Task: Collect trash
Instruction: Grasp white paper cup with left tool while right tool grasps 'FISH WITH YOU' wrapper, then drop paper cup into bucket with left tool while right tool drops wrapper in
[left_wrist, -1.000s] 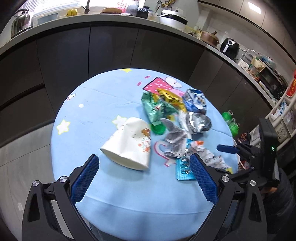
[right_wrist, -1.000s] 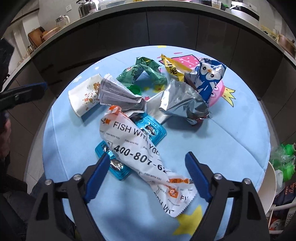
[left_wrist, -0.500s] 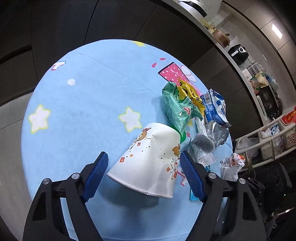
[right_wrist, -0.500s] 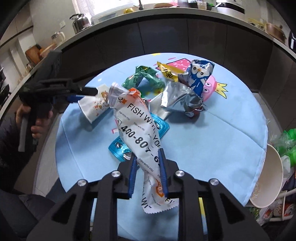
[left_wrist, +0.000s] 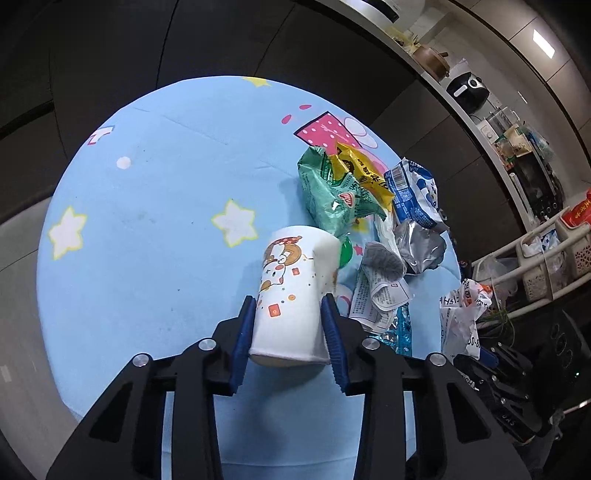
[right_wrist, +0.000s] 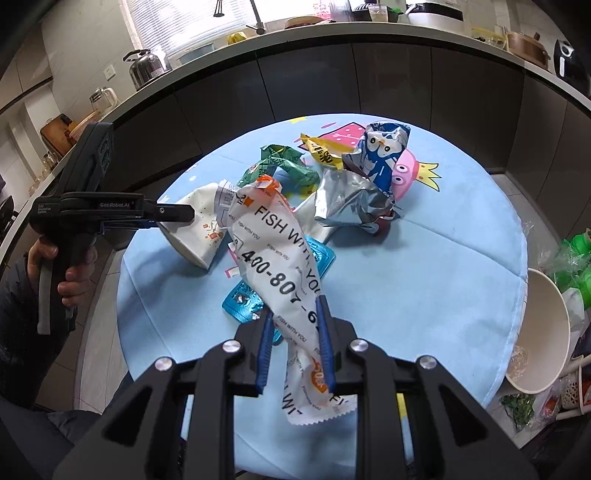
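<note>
Gripping near the open rim, the left gripper (left_wrist: 288, 325) had just been closing, and its blue pads now pressed on both sides of the white paper cup (left_wrist: 291, 291), which lay tipped on its side on the round blue table (left_wrist: 155, 229). In the left wrist view the cup sat at about six o'clock from the table's centre, its base pointing up toward the green wrapper (left_wrist: 332, 192) at about three o'clock. The cup looked light and thin-walled, and its mouth seemed already slightly flattened between the pads; a hold nearer the stiffer rolled rim or the base would probably deform it less than one mid-wall.

The right gripper (right_wrist: 295, 343) was pinched on the white fish wrapper (right_wrist: 277, 254), its jaws nearly together with the film between them. The wrapper stood up from the grip toward twelve o'clock, with its serrated tail hanging below the pads at six. It appeared to be a soft, slick plastic film, nearly weightless and floppy, so a firm pinch across a gathered, folded section seemed the safer hold.

Left on the table in the right wrist view were the silver foil bag (right_wrist: 351, 199) and the blue penguin bag (right_wrist: 384, 155) at about one o'clock, the yellow wrapper (right_wrist: 325, 151) at twelve, and the teal blister pack (right_wrist: 243, 302) under the held wrapper. A white paper bowl (right_wrist: 543, 332) sat off the table's edge at three o'clock, perhaps the place for the trash.
</note>
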